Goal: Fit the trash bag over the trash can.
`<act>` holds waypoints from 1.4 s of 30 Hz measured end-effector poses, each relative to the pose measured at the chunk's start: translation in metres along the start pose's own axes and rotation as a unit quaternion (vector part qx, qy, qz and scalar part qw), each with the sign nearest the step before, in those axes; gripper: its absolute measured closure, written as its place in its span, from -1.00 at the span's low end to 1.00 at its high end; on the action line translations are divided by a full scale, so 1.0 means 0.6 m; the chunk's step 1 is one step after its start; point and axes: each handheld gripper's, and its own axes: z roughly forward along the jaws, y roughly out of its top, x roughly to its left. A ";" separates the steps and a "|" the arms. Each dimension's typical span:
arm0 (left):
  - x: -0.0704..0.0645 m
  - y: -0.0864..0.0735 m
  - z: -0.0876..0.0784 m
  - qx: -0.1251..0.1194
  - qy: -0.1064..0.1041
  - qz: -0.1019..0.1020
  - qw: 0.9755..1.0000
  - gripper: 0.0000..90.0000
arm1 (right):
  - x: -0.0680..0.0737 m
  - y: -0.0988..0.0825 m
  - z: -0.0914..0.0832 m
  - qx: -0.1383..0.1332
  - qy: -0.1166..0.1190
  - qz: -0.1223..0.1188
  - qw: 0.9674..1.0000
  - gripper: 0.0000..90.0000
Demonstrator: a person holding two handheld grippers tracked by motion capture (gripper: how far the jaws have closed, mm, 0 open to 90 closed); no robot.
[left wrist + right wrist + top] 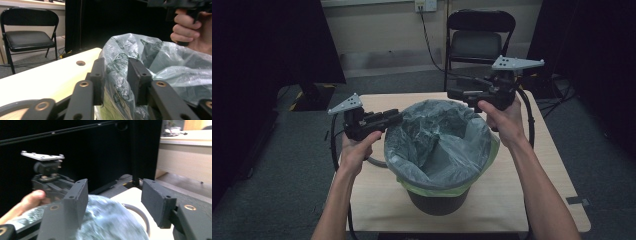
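A fold of the grey-green bin liner [117, 65] was held between the jaws of the left gripper [116, 77], which were closed on the plastic at the rim nearest them. The right gripper [113, 202] was held with its jaws wide apart and empty, the liner's far edge lying just below and between them. Beyond the jaws, the liner was draped into a dark bin [437, 202] standing at the middle of a pale wooden table [522, 195], its top edge partly folded over a green band at the rim. A folding chair [479, 40] was seen behind the table. The step in hand appeared to be seating or spreading the liner on the bin; the next move would likely call for the right jaws to be lowered onto the opposite edge and closed.
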 end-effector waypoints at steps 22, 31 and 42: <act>0.019 0.007 0.040 -0.004 -0.026 -0.024 0.999 0.57 | 0.031 -0.038 0.176 0.278 0.091 -0.030 0.956 -0.23; 0.014 0.013 0.026 -0.012 -0.016 -0.024 1.000 0.40 | 0.031 -0.070 0.186 0.323 0.047 -0.051 0.944 -0.10; 0.005 0.000 0.025 -0.006 -0.003 -0.007 1.000 0.41 | 0.045 -0.103 0.206 0.381 0.026 -0.096 0.919 -0.29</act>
